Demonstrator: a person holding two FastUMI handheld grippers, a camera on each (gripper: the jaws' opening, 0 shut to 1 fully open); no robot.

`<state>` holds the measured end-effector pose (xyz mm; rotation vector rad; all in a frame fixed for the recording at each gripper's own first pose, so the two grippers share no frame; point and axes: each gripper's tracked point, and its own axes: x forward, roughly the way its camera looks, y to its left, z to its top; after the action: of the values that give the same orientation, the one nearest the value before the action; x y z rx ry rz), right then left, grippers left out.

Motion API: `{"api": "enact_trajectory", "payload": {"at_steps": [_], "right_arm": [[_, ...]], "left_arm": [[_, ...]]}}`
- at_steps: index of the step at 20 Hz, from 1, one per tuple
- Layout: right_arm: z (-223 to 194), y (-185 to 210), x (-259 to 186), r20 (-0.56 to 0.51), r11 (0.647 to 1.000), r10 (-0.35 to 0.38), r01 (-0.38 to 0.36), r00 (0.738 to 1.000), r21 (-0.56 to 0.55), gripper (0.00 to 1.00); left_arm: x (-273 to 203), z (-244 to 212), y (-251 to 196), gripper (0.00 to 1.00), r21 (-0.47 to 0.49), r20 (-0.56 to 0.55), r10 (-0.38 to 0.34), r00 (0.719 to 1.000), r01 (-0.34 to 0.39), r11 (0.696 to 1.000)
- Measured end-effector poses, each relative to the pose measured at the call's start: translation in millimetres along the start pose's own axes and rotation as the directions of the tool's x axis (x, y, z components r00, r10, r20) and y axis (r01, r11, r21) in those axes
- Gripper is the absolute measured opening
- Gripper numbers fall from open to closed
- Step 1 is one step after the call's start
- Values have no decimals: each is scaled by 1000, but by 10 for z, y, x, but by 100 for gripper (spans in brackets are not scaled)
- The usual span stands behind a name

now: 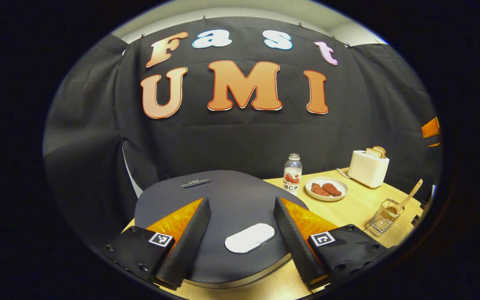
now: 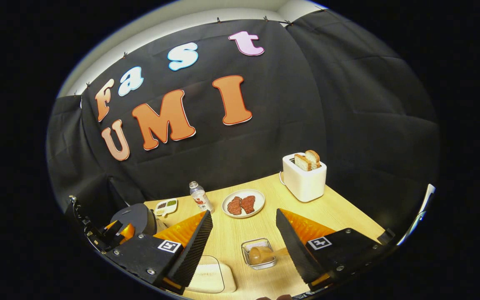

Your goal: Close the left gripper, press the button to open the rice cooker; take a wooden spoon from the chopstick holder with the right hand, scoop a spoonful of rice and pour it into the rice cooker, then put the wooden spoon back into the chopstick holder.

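Both grippers' fingers spread wide, left gripper (image 1: pixel 242 239) over rice cooker (image 1: pixel 223 200), wooden spoon (image 2: pixel 261 254) blurred in chopstick holder (image 2: pixel 258 253)

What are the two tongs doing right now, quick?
Left tongs: open, holding nothing, above the rice cooker lid.
Right tongs: open, holding nothing, above the chopstick holder.
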<state>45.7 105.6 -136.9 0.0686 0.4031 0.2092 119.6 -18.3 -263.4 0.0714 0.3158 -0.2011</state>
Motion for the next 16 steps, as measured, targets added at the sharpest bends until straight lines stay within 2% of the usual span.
{"api": "enact_trajectory", "payload": {"at_steps": [3, 7, 11, 13, 14, 16], "right_arm": [[157, -26, -77, 31, 1000, -8, 8, 1000, -22, 95], [504, -61, -214, 103, 994, -18, 29, 995, -106, 94], [920, -24, -380, 147, 987, -6, 29, 989, -157, 95], [1160, 11, -504, 180, 983, -3, 36, 984, -182, 95], [1272, 27, -567, 197, 980, -4, 43, 980, -196, 95], [1471, 74, -676, 222, 975, 3, 46, 975, -216, 95]], "left_arm": [[-109, 124, -15, 100, -9, -89, -15, 996, 14, 1000], [-440, 1065, 72, 100, -67, -17, -25, 1000, 24, 997], [-900, 2064, 416, 99, -88, 59, 51, 997, -46, 995], [-1190, 2542, 677, 98, -70, 125, 113, 986, -105, 992], [-1287, 2743, 804, 100, -60, 150, 147, 978, -139, 988], [-1557, 2984, 911, 100, -54, 173, 159, 972, -151, 987]]}}
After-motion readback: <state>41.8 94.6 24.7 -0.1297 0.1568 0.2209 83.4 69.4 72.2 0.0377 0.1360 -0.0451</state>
